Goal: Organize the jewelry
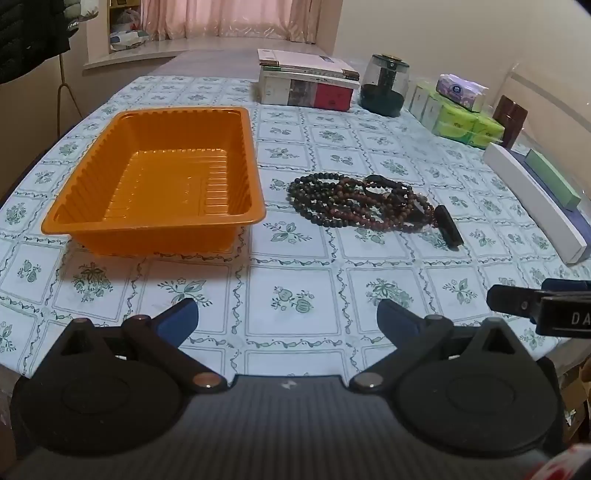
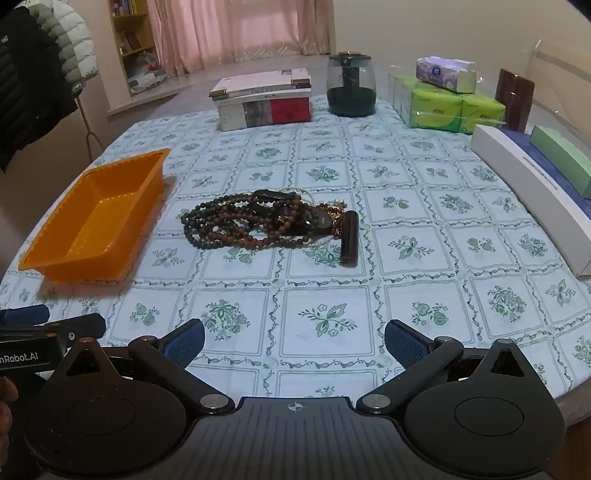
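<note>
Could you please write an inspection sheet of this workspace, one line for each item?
Surface: table under a floral checked cloth.
Job's things: bead pile tangled at centre; orange tray empty, beside it, apart.
Clutter: book stack, glass jar, tissue packs, long boxes along far and side edges.
Grippers: left gripper and right gripper open, holding nothing, short of the beads.
Cables: nothing seen.
Surroundings: curtain, bookshelf, hanging jacket.

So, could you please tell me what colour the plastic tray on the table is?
Orange; the tray shows best in the left wrist view.
</note>
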`<state>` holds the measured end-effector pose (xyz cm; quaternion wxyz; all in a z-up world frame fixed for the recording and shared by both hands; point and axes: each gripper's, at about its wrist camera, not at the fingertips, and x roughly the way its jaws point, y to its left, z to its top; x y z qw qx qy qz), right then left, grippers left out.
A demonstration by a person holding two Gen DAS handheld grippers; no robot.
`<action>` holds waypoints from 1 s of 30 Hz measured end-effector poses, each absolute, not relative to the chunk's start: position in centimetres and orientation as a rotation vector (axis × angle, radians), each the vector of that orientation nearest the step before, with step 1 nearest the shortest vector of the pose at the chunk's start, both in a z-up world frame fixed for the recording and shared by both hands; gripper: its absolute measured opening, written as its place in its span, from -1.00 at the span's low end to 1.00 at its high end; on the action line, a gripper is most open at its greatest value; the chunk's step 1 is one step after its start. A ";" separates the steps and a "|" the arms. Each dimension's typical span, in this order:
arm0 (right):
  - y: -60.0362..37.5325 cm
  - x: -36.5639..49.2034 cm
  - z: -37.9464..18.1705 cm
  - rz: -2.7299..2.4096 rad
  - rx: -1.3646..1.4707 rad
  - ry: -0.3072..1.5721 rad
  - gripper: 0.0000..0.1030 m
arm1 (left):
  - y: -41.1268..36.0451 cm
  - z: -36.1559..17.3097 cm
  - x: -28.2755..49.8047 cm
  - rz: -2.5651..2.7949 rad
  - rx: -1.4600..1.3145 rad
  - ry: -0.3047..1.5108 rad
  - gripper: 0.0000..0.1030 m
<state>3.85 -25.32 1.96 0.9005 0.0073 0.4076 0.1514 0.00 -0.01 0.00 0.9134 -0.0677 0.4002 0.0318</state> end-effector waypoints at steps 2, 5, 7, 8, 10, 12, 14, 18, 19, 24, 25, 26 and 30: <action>-25.2 3.9 1.8 0.315 0.012 0.843 0.99 | 0.0 0.0 -0.1 0.063 -0.145 0.801 0.98; -25.2 3.9 1.7 0.314 0.013 0.845 0.99 | 0.0 0.0 -0.1 0.062 -0.139 0.809 0.98; -25.2 3.9 1.7 0.311 0.008 0.845 0.99 | -0.1 -0.1 -0.1 0.063 -0.134 0.815 0.98; -25.2 3.9 1.7 0.312 0.007 0.844 0.99 | -0.8 0.3 0.1 0.064 -0.133 0.816 0.98; -25.3 3.9 1.8 0.313 0.008 0.844 0.99 | -1.1 0.3 0.1 0.063 -0.134 0.819 0.98; -25.2 3.9 1.8 0.310 0.007 0.843 0.99 | -0.6 0.0 -0.1 0.058 -0.143 0.813 0.98; -25.2 4.0 1.7 0.309 0.008 0.843 0.99 | -0.7 0.2 0.0 0.060 -0.139 0.813 0.98; -25.4 4.0 1.9 0.307 0.012 0.842 0.99 | -0.2 0.5 -0.1 0.053 -0.141 0.811 0.98; -25.4 4.0 1.9 0.306 0.012 0.842 0.99 | -0.2 0.5 -0.1 0.052 -0.142 0.811 0.98; -25.3 4.0 1.9 0.309 0.012 0.841 0.99 | -0.3 0.4 -0.1 0.054 -0.139 0.809 0.98; -25.3 4.0 1.9 0.309 0.010 0.841 0.99 | -0.3 0.4 -0.1 0.055 -0.138 0.808 0.98; -25.3 4.0 1.9 0.309 0.011 0.842 0.99 | -0.4 0.4 -0.1 0.055 -0.137 0.807 0.98; -25.3 4.0 2.0 0.310 0.008 0.841 0.99 | -0.4 0.5 -0.1 0.054 -0.135 0.807 0.98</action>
